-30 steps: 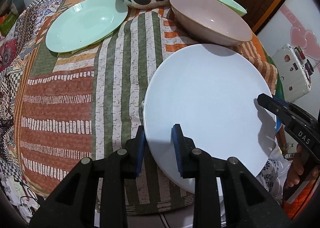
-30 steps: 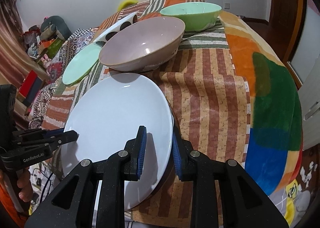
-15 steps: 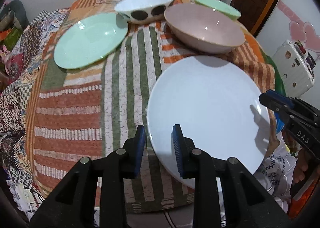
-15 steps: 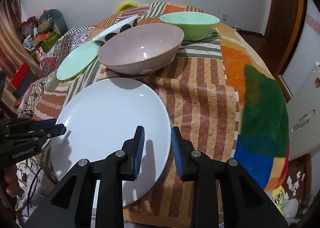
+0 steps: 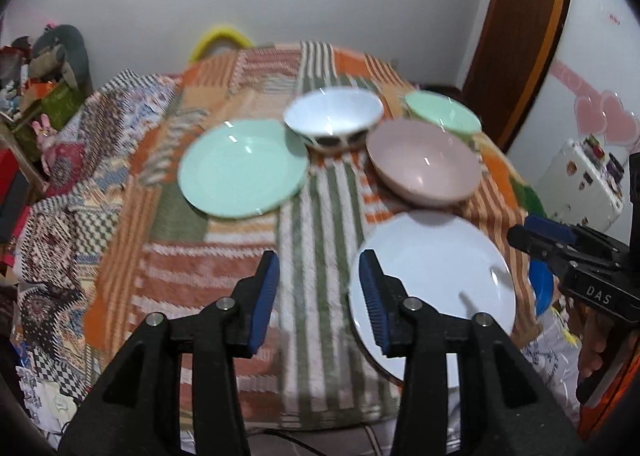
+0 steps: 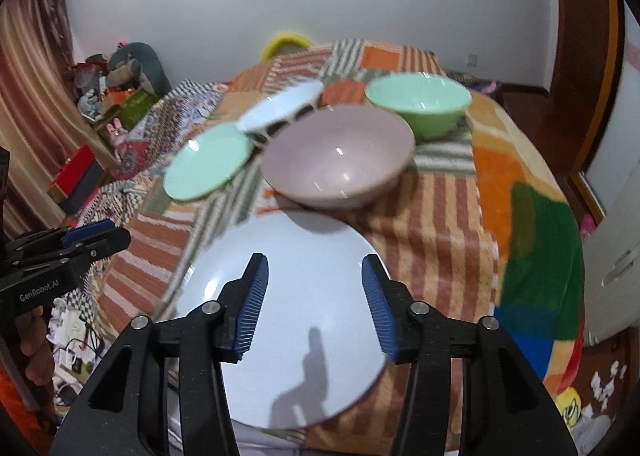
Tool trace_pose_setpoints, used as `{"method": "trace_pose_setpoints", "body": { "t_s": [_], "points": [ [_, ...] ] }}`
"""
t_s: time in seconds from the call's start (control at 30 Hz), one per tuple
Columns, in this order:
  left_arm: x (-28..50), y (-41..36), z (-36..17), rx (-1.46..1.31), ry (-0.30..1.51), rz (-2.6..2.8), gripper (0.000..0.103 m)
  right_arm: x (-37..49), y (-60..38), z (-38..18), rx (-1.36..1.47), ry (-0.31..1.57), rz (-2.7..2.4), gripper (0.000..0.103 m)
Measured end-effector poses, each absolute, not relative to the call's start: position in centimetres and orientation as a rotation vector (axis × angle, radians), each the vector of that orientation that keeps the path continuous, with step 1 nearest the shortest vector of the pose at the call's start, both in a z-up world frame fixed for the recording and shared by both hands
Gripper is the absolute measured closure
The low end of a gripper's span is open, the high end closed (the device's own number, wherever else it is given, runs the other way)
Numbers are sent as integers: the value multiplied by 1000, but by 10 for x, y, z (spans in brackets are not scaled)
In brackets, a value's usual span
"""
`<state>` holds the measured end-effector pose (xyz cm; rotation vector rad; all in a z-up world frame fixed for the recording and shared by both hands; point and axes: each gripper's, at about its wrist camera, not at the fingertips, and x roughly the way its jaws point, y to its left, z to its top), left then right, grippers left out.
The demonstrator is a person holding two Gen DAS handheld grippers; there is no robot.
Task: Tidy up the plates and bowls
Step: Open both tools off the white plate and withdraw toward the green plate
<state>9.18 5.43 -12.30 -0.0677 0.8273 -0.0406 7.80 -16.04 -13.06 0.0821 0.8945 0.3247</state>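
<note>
A large white plate lies at the near edge of the cloth-covered table; it also shows in the right wrist view. Behind it stand a pink-brown bowl, a white bowl with dark spots, a green bowl and a flat green plate. My left gripper is open and empty, raised above the table left of the white plate. My right gripper is open and empty, raised over the white plate.
The patchwork cloth hangs over the table's edges. Clutter and boxes sit on the floor at the left. A door and a white appliance stand at the right. The pink-brown bowl sits close behind the white plate.
Both grippers were shut on the white plate's rim; they have opened, let go and pulled back and up. The plate now lies on the table.
</note>
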Motion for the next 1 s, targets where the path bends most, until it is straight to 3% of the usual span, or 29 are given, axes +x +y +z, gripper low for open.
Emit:
{"method": "trace_pose_setpoints", "body": {
  "t_s": [0.13,0.27,1.0],
  "points": [
    [91,74,-108,-78,760,4,44,85,-146,-119,91,859,350,42],
    [96,97,-104,-108,729,48,34,93,-133,-114,99,838,374,35],
    [188,199,-159,-238,819,158,32,174,-37,-138,46,892,462,35]
  ]
}}
